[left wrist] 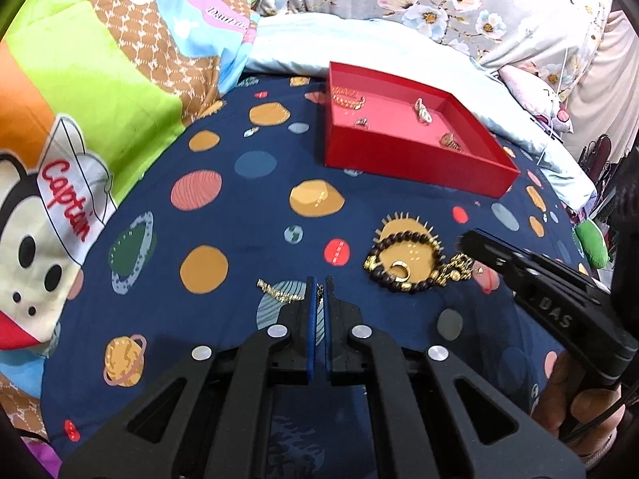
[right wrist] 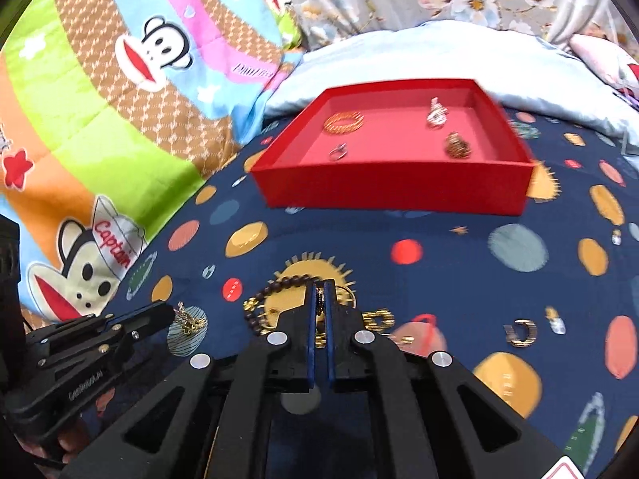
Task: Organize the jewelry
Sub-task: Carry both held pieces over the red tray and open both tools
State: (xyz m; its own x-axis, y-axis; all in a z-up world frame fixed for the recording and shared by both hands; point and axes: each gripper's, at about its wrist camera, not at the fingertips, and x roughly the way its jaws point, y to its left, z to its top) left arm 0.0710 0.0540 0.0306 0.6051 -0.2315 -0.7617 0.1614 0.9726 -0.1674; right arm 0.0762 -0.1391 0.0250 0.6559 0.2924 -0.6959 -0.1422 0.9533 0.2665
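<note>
A red tray [left wrist: 399, 163] [right wrist: 395, 187] sits on the navy planet-print bedsheet and holds several gold pieces, among them a coiled bangle [right wrist: 344, 121]. My left gripper [left wrist: 319, 285] is shut on a thin gold chain [left wrist: 279, 291] that trails left on the sheet. It shows in the right wrist view [right wrist: 173, 313] with the chain [right wrist: 187, 321] at its tip. My right gripper [right wrist: 320, 291] is shut on a dark beaded bracelet with gold charms [left wrist: 403, 263] [right wrist: 275, 287]. It shows in the left wrist view [left wrist: 465, 241] at the bracelet's right end.
A gold C-shaped piece [right wrist: 521, 333] lies on the sheet to the right. A cartoon-monkey quilt [left wrist: 80, 80] rises at the left. A pale blue pillow [left wrist: 399, 40] and floral fabric lie behind the tray.
</note>
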